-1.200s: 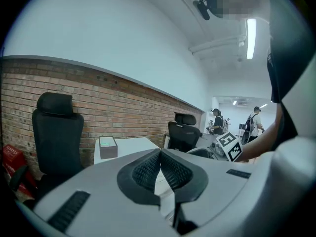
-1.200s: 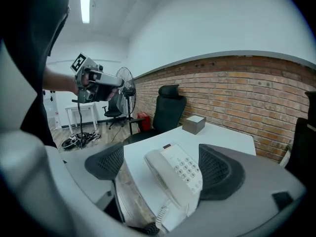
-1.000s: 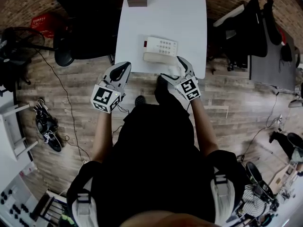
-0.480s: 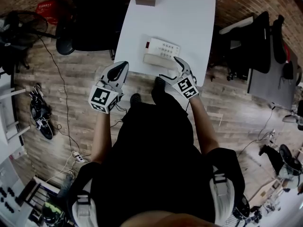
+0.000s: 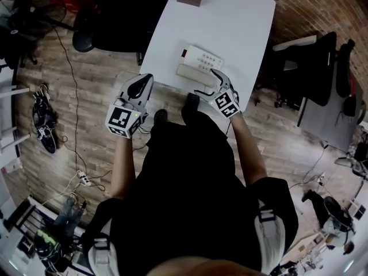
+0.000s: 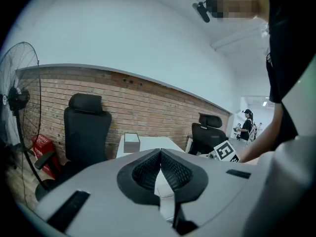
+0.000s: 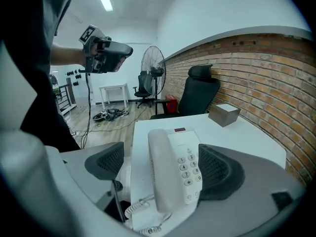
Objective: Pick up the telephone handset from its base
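Right gripper (image 5: 205,82) jaws spread facing cream plastic telephone handset (image 5: 196,75) at white table's (image 5: 230,22) near edge; left gripper (image 5: 148,77) jaws pressed together; handset likely light, rigid, slick: pinch mid-shaft.

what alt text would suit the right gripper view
The right tool, jaws open, frames a white telephone handset resting on its base on a white table. Behind are a small box, a black office chair and a brick wall.
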